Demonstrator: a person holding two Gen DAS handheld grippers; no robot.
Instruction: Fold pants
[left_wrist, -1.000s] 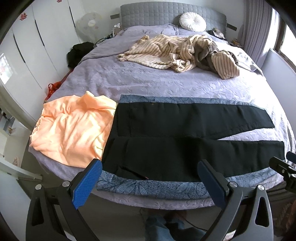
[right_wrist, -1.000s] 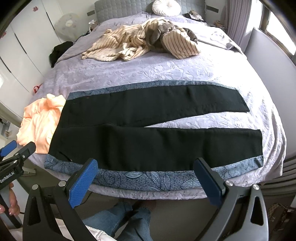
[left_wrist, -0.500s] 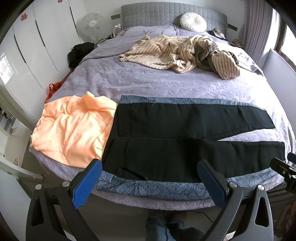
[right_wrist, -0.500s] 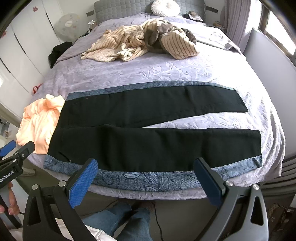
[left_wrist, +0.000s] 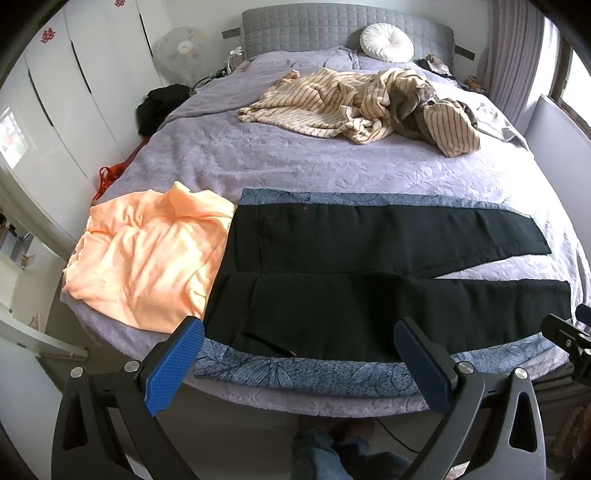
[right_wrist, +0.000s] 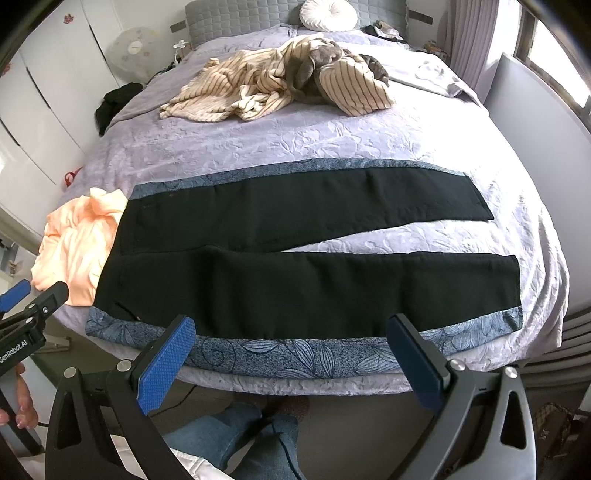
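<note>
1. While both tools hang over the near edge of the bed (left_wrist: 280, 162), the pants (left_wrist: 369, 280) lie flat and unfolded on a blue patterned cloth (left_wrist: 295, 374) across the foot of the mattress.
2. The left tool (left_wrist: 299, 363) has its blue-padded fingers (left_wrist: 173, 362) spread wide apart with nothing between them; it sits short of the cloth's near border, not touching the fabric.
3. The right tool (right_wrist: 291, 362) is likewise spread wide and empty, held just off the same border further toward the leg ends.
4. In the right view, the pants (right_wrist: 295, 266) have their waist at the left and the two legs running to the right, splitting into a narrow wedge of bare bedspread between them.
5. The far leg angles slightly away; the near leg lies along the cloth's near strip.
6. An orange garment (left_wrist: 147, 258) lies crumpled just beside the waist, its edge touching or slipping under the pants; I cannot tell which.
7. A striped blanket (left_wrist: 354, 107) is heaped well apart near the headboard, with a round white cushion (left_wrist: 386, 42) behind it.
8. White wardrobes (left_wrist: 66, 92) stand to the left of the bed.
9. The person's jeans (right_wrist: 251, 439) show below the right tool, and fingertips of a hand (right_wrist: 18, 410) show at the left edge of that view.
</note>
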